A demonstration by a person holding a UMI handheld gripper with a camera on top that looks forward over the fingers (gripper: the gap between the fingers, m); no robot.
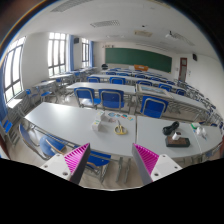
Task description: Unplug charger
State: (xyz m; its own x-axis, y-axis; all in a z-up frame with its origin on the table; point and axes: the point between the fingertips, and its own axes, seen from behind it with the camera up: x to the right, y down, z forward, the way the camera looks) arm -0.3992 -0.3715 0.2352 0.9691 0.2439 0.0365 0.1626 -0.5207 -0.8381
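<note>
My gripper (112, 160) is open and empty, held high above the gap between two white tables. Its pink pads (75, 160) stand wide apart with nothing between them. On the right-hand white table (150, 135), beyond and to the right of the fingers, lies a dark flat block (178, 142) with a small black object (170, 128) just behind it. They may be the power strip and charger, but I cannot tell them apart from here. Something pale (196, 128) lies beside them.
This is a classroom with rows of white tables and blue chairs (88, 97). The left-hand table (60, 120) carries a small clear item (103, 122) and a small flat thing (121, 129). A blue chair (98, 158) is below the fingers. Windows (57, 52) are at the left and a green board (138, 58) is at the back.
</note>
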